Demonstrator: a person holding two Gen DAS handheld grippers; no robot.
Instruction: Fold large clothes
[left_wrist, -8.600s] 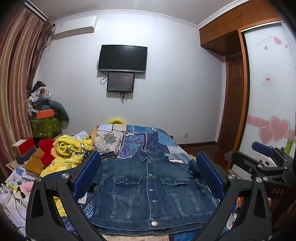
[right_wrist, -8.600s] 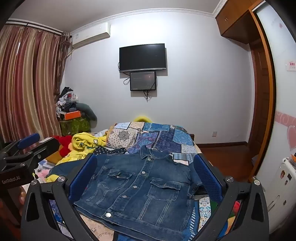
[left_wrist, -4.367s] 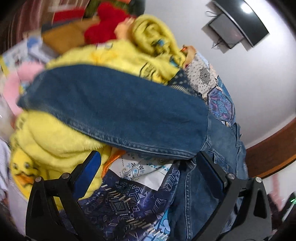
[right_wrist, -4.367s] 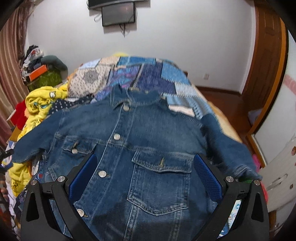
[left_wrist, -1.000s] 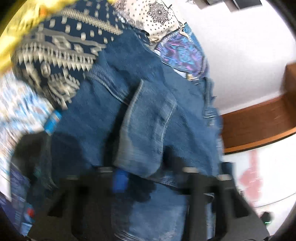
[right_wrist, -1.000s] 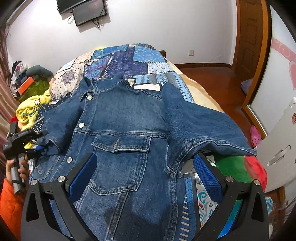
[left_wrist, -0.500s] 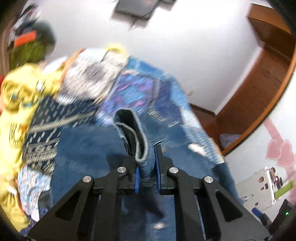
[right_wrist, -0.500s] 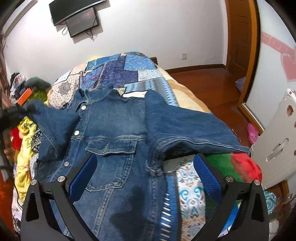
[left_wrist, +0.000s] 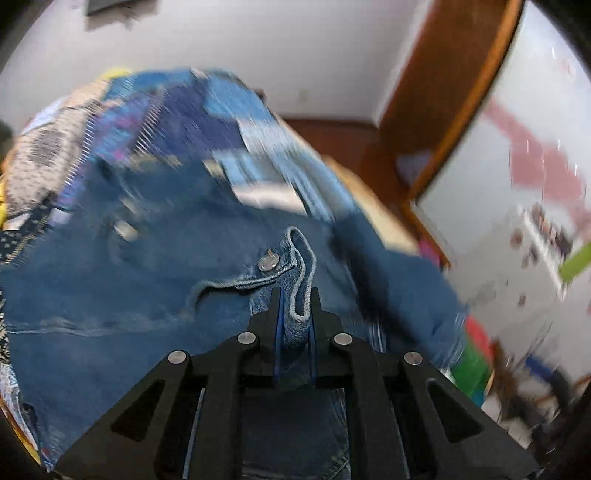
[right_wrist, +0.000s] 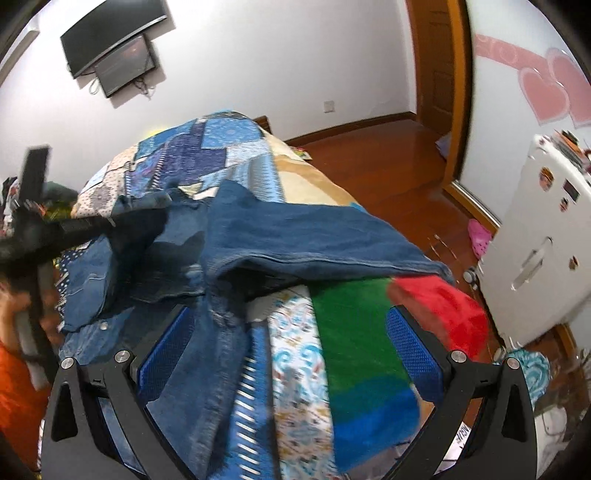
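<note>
A blue denim jacket (left_wrist: 129, 288) lies front-up on the bed. My left gripper (left_wrist: 294, 306) has the left sleeve's cuff (left_wrist: 301, 258) between its jaws, which are closing tight on it; the cuff stands up between the pads, lifted over the jacket's chest. The right wrist view shows that gripper (right_wrist: 118, 221), blurred, holding the sleeve above the jacket (right_wrist: 177, 258). My right gripper (right_wrist: 290, 332) is open and holds nothing; it hangs over the bed's near right corner. The jacket's right sleeve (right_wrist: 314, 240) lies spread out just beyond it.
A patchwork quilt (right_wrist: 207, 147) covers the bed, with a green and red blanket (right_wrist: 354, 332) at its near right corner. A white cabinet (right_wrist: 535, 258) and wooden floor (right_wrist: 388, 162) lie to the right. A person's orange sleeve (right_wrist: 14, 387) is at the left edge.
The left gripper closed on the left sleeve's cuff, lifted it and swung it across the jacket front toward the right. The right gripper drifted toward the bed's right edge, staying open.
</note>
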